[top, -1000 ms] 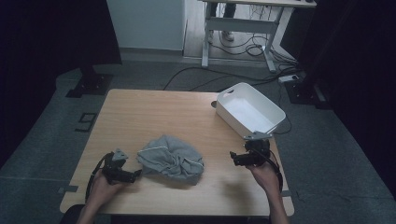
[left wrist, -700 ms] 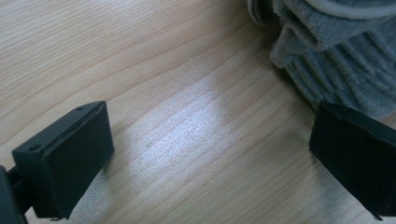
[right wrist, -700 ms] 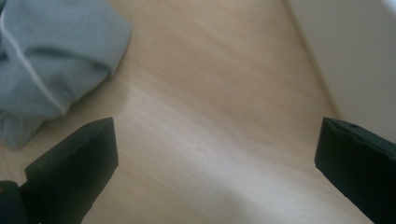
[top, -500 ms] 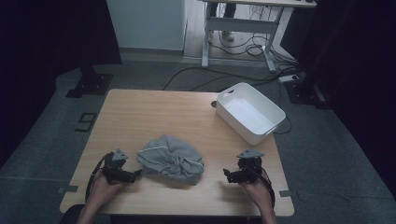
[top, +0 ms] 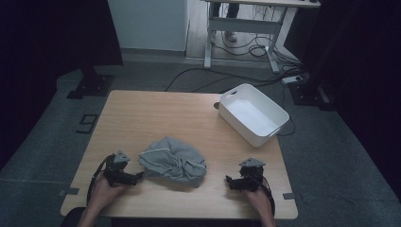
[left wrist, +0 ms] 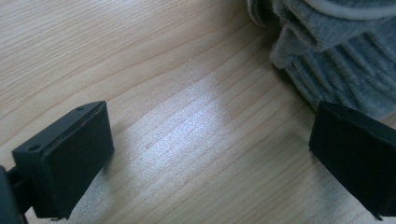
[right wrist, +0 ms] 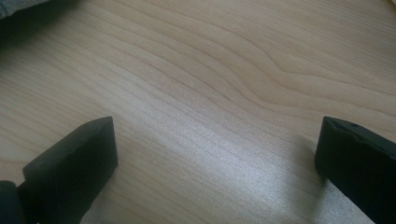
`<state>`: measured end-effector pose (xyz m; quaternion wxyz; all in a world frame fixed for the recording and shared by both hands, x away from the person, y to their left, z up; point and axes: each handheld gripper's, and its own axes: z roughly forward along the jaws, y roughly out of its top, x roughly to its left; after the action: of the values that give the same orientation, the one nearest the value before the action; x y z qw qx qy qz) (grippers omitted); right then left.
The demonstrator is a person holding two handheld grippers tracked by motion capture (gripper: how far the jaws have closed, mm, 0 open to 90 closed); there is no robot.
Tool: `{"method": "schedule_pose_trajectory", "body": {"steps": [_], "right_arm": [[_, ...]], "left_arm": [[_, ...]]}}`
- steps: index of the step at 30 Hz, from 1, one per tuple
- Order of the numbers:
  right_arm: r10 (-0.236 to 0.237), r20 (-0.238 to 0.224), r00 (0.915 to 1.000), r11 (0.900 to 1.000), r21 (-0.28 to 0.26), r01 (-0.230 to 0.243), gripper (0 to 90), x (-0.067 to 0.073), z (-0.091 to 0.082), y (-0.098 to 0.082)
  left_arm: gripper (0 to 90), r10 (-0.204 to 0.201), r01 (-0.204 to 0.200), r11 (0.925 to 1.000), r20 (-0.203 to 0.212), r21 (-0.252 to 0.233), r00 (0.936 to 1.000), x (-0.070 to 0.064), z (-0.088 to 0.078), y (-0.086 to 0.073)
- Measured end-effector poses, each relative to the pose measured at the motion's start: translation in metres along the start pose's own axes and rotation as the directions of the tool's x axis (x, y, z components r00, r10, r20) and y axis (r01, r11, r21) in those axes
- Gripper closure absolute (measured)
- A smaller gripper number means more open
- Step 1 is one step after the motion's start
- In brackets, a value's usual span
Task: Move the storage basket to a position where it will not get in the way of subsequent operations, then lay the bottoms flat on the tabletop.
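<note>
Flanking grey cloth (top: 173,161), bunched mid-table near the front edge. Left gripper (top: 135,177) jaws wide, empty, just beside its hem; right gripper (top: 230,182) wide, empty, apart. Best pinching separate edges low, then lifting evenly.

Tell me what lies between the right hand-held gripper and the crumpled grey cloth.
Nothing but bare wood: in the high view, the table is clear between the right hand-held gripper and the grey cloth. The right gripper view shows open jaws over bare tabletop.
</note>
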<state>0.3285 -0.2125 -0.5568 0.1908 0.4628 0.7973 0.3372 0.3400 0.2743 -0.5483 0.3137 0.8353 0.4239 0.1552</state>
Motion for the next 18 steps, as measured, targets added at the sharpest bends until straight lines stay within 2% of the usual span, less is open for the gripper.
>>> {"method": "schedule_pose_trajectory", "body": {"steps": [10, 14, 15, 18], "right_arm": [[0.004, 0.003, 1.0000, 1.000, -0.001, -0.004, 0.0, 0.0003, -0.0002, -0.0003], [-0.003, -0.009, 1.0000, 1.000, 0.026, 0.004, 0.0, 0.0002, -0.0019, 0.0015], [-0.006, -0.015, 0.9999, 0.999, 0.033, 0.006, 0.0, 0.0009, -0.0023, 0.0023], [0.004, -0.054, 0.9985, 1.000, 0.028, -0.003, 2.5, 0.0030, -0.0042, 0.0052]], "left_arm": [[0.0, 0.011, -0.011, 0.9999, 0.008, 0.000, 0.9999, -0.0006, 0.0000, 0.0000], [0.7, 0.037, -0.037, 0.9991, 0.029, 0.020, 0.9989, 0.0000, -0.0028, 0.0017], [3.7, 0.044, -0.045, 0.9988, 0.033, 0.021, 0.9985, -0.0004, -0.0041, 0.0020], [5.2, 0.075, -0.076, 0.9968, 0.028, 0.026, 0.9968, -0.0017, -0.0091, 0.0038]]}}
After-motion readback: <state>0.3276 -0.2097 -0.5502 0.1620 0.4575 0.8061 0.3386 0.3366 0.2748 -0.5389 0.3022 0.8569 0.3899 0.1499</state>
